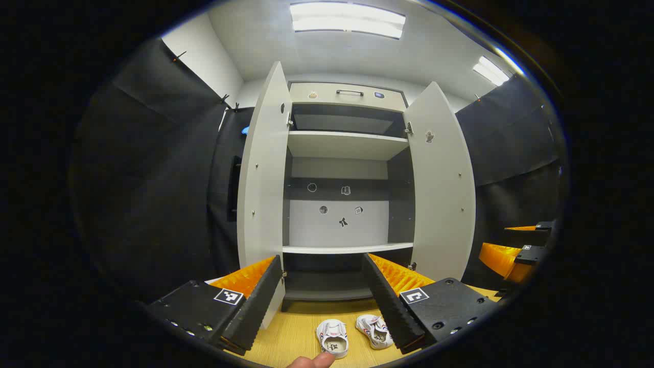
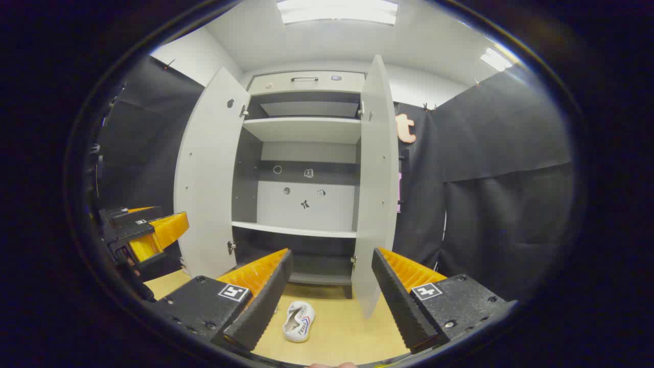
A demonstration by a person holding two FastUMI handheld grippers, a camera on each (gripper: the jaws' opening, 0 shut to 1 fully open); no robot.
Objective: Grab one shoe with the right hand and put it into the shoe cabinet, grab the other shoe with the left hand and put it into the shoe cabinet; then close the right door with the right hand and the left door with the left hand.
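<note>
— Shoes?
— Two white shoes with red-blue stripes, side by side on the wooden floor before the open shoe cabinet.
— Grippers?
— Left gripper and right gripper: fingers wide, holding nothing

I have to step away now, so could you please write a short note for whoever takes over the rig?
Left gripper: jaws open, empty.
Right gripper: jaws open, empty.
Two shoes lie on the floor before the shoe cabinet: one and its pair.
Left door and right door stand open.
Done: nothing.
Left: shelve both shoes, then close both doors.
</note>
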